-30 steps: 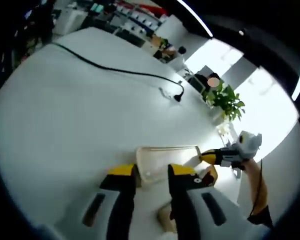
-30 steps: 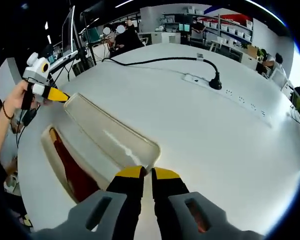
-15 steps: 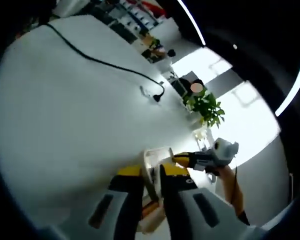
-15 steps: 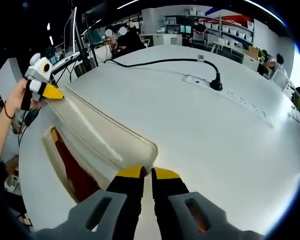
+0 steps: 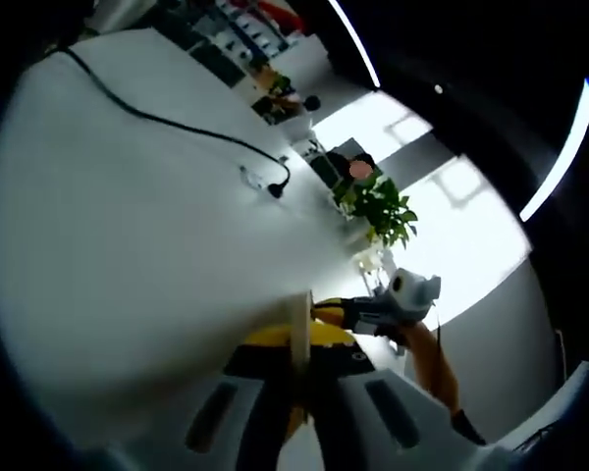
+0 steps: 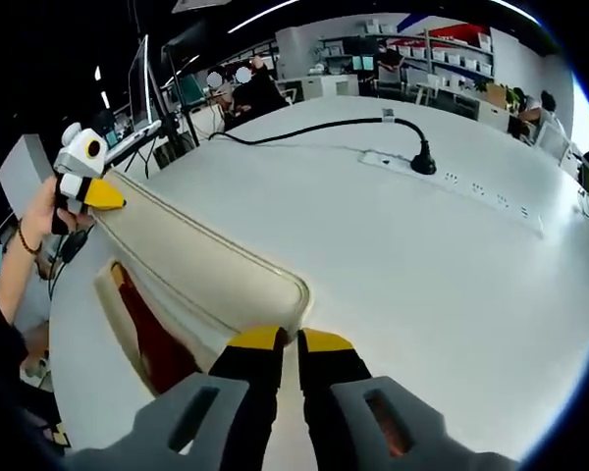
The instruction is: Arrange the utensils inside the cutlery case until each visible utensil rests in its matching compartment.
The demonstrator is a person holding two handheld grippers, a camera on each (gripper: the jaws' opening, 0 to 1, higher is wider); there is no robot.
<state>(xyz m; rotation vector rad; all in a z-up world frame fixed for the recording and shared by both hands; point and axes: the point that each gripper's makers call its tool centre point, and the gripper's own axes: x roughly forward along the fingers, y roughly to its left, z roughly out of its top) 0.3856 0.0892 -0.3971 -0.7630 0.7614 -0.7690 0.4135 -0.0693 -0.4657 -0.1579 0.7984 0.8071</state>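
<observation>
Both grippers, right gripper (image 6: 286, 339) and left gripper (image 6: 106, 196), are pinching the cream case lid (image 6: 206, 265) at opposite corners; it's probably going to slip if either loosens.

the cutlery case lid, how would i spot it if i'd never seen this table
On the big white table, look at its near left edge. The long cream lid, raised and tilted, spans between the two hand-held grippers, above the open case with its red lining.

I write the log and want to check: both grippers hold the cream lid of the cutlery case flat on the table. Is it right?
Not flat: the lid is raised up on edge above the case, held by the left gripper and right gripper, as the right gripper view shows.
</observation>
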